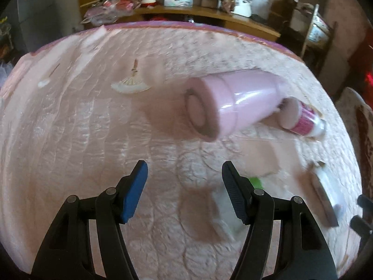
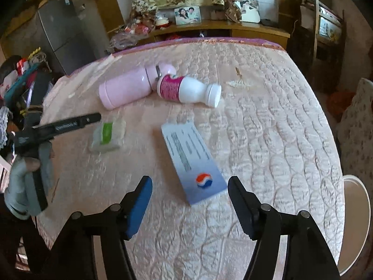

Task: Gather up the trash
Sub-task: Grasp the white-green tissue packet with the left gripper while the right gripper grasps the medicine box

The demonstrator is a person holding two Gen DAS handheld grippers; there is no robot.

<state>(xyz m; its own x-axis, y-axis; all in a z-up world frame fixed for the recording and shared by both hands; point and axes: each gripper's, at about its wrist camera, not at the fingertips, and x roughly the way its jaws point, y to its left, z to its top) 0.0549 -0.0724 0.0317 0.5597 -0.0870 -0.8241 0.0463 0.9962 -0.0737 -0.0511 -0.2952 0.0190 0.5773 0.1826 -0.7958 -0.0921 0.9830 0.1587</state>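
On the pink quilted bed (image 2: 268, 140) lie a pink bottle (image 2: 126, 88) and a white bottle with a magenta label (image 2: 186, 89), both on their sides and touching. A tissue pack with a green label (image 2: 108, 134) and a white and blue box (image 2: 193, 161) lie nearer. My right gripper (image 2: 190, 179) is open over the box's near end, its pads not on it. In the blurred left wrist view my left gripper (image 1: 184, 165) is open and holds nothing, short of the pink bottle (image 1: 233, 102). The tissue pack (image 1: 255, 182) is partly hidden behind its right finger. One finger of the left gripper (image 2: 77, 121) reaches beside the tissue pack.
A small dried fan-shaped scrap (image 2: 240, 82) lies toward the far right of the bed. Behind the bed a wooden shelf (image 2: 233, 29) carries a framed photo (image 2: 187, 15) and clutter. A grey fridge (image 2: 60, 37) stands at the left, a white round seat (image 2: 356, 210) at the right.
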